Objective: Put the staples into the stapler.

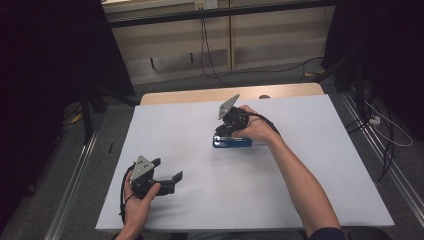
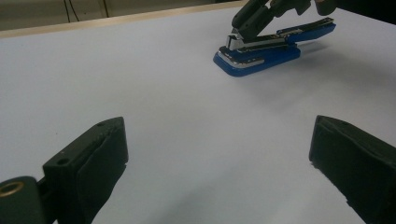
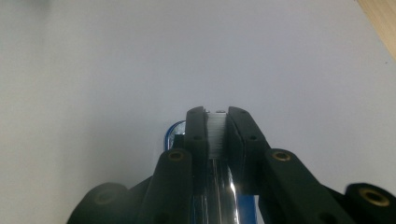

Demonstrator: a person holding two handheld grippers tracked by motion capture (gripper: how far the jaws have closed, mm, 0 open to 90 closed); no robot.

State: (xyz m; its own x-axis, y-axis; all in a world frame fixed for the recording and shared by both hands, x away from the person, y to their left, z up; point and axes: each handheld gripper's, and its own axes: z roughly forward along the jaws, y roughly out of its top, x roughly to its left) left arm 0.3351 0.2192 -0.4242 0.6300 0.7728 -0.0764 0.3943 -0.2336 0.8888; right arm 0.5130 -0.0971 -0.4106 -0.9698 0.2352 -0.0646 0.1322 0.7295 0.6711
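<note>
**Blue stapler stands out on pale table**

A bright blue stapler [image 1: 232, 142] with silver metal trim and a white strip of staples [image 3: 216, 133] sits on a plain pale lavender-white table [image 1: 310, 165] edged in light wood. Both the left hand-held gripper [image 1: 167, 170] and the right hand-held gripper [image 1: 225, 131] are black with grey plates and brass-coloured fittings.

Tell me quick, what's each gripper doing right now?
Left gripper: open, holding nothing.
Right gripper: shut on the staple strip of the blue stapler.
</note>
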